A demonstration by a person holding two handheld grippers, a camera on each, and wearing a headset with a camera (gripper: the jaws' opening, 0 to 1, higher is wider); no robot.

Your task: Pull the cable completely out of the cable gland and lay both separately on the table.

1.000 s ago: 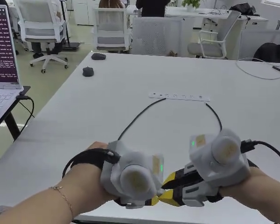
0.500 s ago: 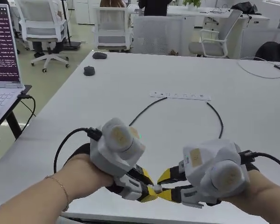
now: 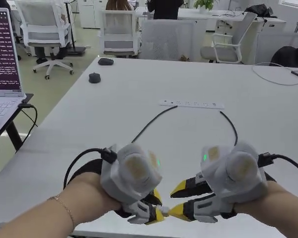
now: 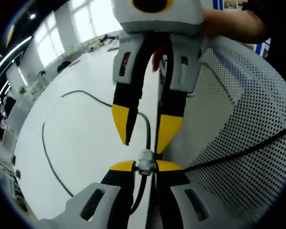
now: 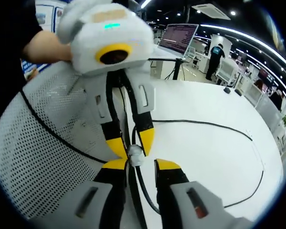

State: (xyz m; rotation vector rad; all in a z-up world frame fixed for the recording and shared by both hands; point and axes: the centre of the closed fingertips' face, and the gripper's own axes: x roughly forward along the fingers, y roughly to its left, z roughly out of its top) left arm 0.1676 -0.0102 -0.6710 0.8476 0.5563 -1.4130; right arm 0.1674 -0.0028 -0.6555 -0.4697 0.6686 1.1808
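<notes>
1. Big white table [image 3: 89, 129] in an office, with a laptop [image 3: 2, 74] far to the left of the power strip [image 3: 191, 104].
2. Black cable [image 3: 150, 122] curling from the power strip down toward the near edge.
3. Below and left of the power strip, the left gripper [image 3: 157, 208], fingers squeezed tight on the small white cable gland [image 4: 145, 161].
4. Cable going right through the gland.
5. Straight below the power strip, the right gripper [image 3: 177, 200], tip to tip with the left one, fingers spread wide with the cable running loose between them.
</notes>
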